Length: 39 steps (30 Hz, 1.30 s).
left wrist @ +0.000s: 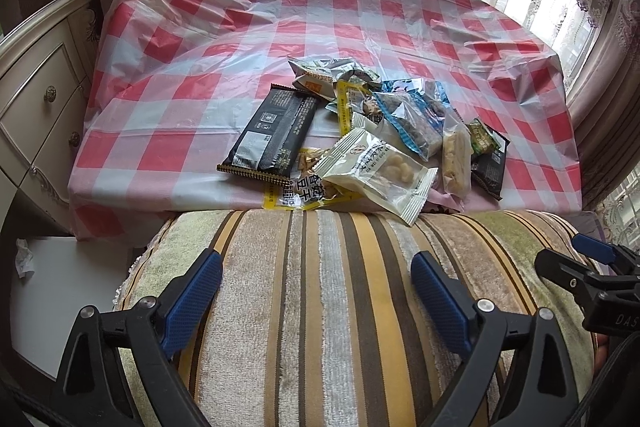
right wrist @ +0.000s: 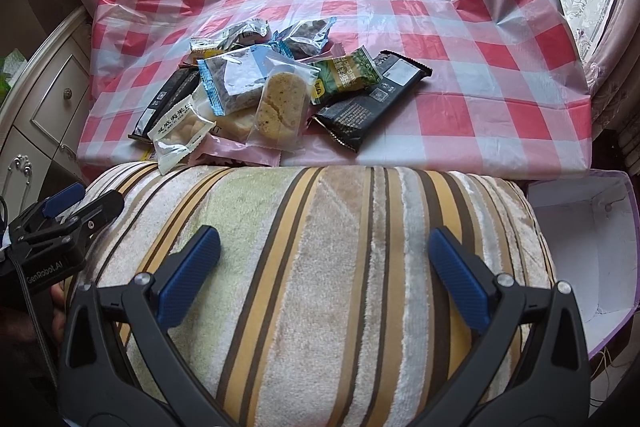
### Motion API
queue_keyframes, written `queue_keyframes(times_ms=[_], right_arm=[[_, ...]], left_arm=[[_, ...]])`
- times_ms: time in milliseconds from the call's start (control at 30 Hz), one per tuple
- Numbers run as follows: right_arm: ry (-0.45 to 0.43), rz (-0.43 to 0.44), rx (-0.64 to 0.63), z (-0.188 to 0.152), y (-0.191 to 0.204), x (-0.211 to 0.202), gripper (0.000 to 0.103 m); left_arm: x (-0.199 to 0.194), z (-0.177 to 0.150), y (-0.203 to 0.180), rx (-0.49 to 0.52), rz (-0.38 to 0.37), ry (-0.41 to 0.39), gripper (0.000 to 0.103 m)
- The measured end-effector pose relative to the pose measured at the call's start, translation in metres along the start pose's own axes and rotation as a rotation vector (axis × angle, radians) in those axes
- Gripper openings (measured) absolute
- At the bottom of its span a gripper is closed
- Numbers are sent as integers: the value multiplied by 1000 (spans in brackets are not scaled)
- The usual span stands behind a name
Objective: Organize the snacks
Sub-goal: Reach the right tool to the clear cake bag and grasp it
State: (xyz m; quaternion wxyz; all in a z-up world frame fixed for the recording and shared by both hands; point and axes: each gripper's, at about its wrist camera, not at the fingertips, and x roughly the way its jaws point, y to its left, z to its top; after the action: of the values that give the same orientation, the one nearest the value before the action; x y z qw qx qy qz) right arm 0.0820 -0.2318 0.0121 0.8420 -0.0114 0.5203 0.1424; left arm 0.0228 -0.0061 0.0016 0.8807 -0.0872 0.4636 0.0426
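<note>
A heap of snack packets lies on the red-and-white checked tablecloth near the table's front edge; the heap also shows in the right wrist view. It holds a long black packet, a white packet of round snacks, a blue-edged packet, a clear-wrapped yellow cake and a green packet. My left gripper is open and empty above a striped cushion. My right gripper is open and empty above the same cushion, right of the left one.
A white box with purple sides stands open at the right of the cushion. A cream dresser with drawers stands left of the table. Curtains and a bright window lie behind. A white surface with crumpled paper is at the lower left.
</note>
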Motion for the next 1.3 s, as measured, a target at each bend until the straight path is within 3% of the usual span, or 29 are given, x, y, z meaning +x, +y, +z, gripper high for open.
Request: queue_keyframes(times_ms=[200, 333, 500, 667, 767, 933, 1000, 1067, 1133, 1167, 1200, 1267, 1300], right_arm=[[25, -2, 27, 20, -5, 16, 103], [37, 29, 58, 35, -7, 28, 103], [62, 53, 55, 55, -1, 48, 103], [83, 84, 37, 74, 8, 70, 102], [111, 87, 24, 80, 14, 85, 92], [129, 99, 21, 88, 20, 98, 86], [131, 97, 22, 91, 20, 101, 86], [125, 98, 22, 94, 20, 103, 85], [119, 93, 20, 96, 21, 103, 78], [117, 93, 20, 96, 21, 103, 69], [126, 107, 22, 96, 21, 104, 53], [154, 139, 29, 94, 20, 109, 42], [151, 145, 33, 93, 19, 108, 42]], left_arm=[[17, 23, 0, -32, -132, 42, 87], [40, 38, 3, -113, -240, 103, 83], [66, 50, 9, -220, -323, 176, 80], [84, 58, 11, -284, -362, 211, 77], [91, 63, 10, -297, -378, 216, 74], [99, 66, 12, -318, -399, 226, 52], [102, 66, 11, -316, -413, 234, 38], [102, 65, 13, -325, -430, 230, 33], [100, 65, 13, -324, -442, 221, 28], [97, 65, 12, -321, -445, 212, 24], [94, 65, 11, -318, -447, 200, 21], [90, 65, 8, -306, -452, 187, 18], [88, 65, 7, -302, -451, 182, 17]])
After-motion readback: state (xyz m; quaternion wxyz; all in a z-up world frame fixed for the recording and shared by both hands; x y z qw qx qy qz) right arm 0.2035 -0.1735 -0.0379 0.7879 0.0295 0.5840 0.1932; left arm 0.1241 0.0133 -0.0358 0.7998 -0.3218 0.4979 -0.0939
